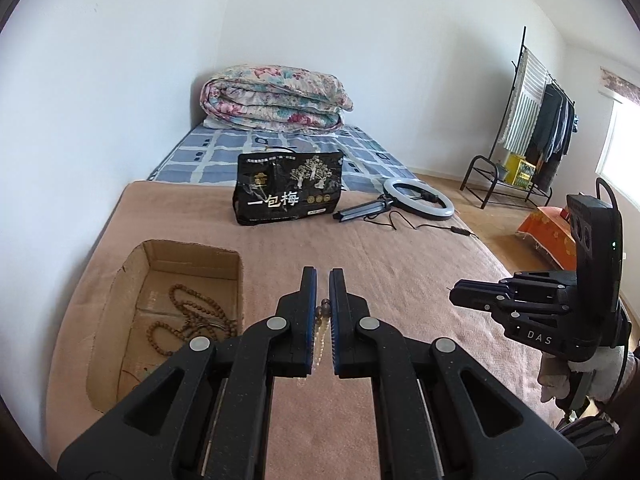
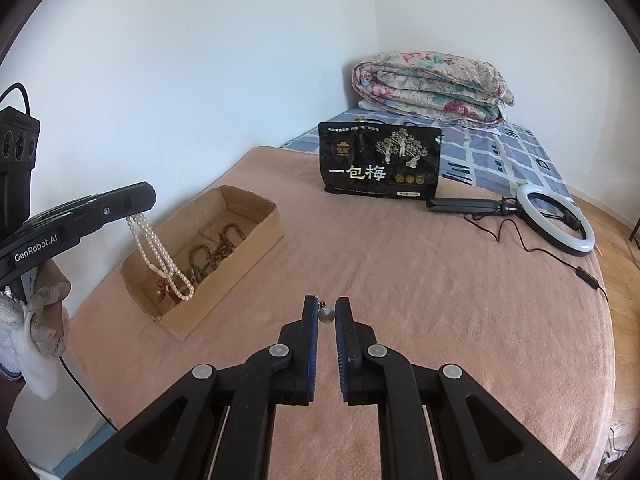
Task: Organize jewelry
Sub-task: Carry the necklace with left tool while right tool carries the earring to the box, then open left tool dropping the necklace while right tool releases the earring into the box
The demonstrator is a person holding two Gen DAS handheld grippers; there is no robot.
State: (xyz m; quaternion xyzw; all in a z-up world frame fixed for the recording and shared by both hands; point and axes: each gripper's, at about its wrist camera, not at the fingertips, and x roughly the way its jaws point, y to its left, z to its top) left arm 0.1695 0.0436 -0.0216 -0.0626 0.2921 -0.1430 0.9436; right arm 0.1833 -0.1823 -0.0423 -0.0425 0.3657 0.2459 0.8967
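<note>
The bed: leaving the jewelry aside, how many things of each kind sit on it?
Cardboard box: 1
Black bag: 1
Ring light: 1
Folded quilt: 1
Total: 4

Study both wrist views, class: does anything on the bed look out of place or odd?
The ring light lies toppled flat on the pink blanket, its cord trailing loose. The cardboard box has a ragged, torn rim. Otherwise nothing stands out.
</note>
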